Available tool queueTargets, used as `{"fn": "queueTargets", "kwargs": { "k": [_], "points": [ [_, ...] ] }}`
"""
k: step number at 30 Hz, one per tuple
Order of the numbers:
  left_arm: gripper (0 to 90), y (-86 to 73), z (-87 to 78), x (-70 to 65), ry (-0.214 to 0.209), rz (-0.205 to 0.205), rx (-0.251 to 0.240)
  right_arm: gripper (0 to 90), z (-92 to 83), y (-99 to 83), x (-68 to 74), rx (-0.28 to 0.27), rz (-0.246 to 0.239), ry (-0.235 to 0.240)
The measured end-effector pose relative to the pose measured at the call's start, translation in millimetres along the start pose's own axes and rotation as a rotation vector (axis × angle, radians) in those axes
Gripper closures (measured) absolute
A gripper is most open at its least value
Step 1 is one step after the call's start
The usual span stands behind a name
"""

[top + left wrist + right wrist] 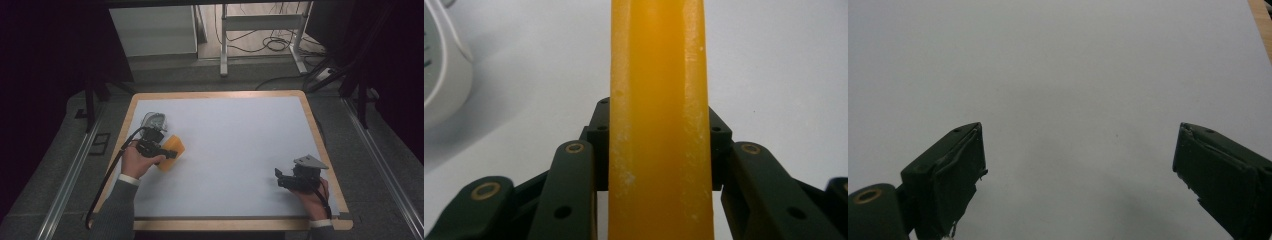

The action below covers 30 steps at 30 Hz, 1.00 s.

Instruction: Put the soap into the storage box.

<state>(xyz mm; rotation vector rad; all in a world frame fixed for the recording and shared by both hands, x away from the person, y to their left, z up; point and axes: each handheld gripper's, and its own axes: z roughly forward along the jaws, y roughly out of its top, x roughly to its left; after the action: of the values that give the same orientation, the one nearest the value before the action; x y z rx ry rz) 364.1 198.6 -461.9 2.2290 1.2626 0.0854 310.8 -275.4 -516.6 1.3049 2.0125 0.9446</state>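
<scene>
High view shows the left tool [167,152] squeezing an orange block [172,148] near the tabletop's [235,145] left edge, beside a grey-white gadget [153,120]. The right tool [281,178] waits wide open, empty, near the right edge. A loose squeeze could let the block slip down.

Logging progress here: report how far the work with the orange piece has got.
Done: the left gripper is shut on the orange piece, beside the white device. In hand: it holds the piece at the table's left side. Left: setting it down; the right gripper rests open.
</scene>
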Motion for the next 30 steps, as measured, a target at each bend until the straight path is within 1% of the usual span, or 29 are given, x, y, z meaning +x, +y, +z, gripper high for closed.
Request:
{"fn": "queueTargets", "kwargs": {
  "k": [7,10,11,20,22,25,30],
  "points": [
    [61.2,2.0,-4.9,5.2,0.006,-0.005,-0.010,6.6,-0.2,0.0,-0.1,-0.001,0.000,-0.001],
    [61.2,2.3,-6.9,7.5,0.012,-0.011,-0.015,6.6,-0.1,-0.1,-0.1,-0.004,-0.002,-0.005],
    [61.2,2.6,-7.9,8.8,0.011,-0.019,-0.023,6.6,0.0,-0.1,0.0,-0.002,-0.003,-0.005],
    [61.1,5.0,-12.3,14.3,0.017,-0.031,-0.032,6.6,0.3,-0.3,0.1,0.000,-0.002,-0.005],
    [61.2,5.3,-13.3,15.2,0.027,-0.038,-0.042,6.6,0.3,-0.3,0.0,0.000,-0.003,-0.006],
    [61.1,5.7,-14.2,17.8,0.023,-0.044,-0.043,6.6,0.3,-0.3,0.0,0.000,-0.002,-0.006],
    [61.2,6.0,-16.8,23.1,0.031,-0.052,-0.043,6.6,0.7,-0.5,0.1,0.002,-0.003,-0.007]
  ]
}}
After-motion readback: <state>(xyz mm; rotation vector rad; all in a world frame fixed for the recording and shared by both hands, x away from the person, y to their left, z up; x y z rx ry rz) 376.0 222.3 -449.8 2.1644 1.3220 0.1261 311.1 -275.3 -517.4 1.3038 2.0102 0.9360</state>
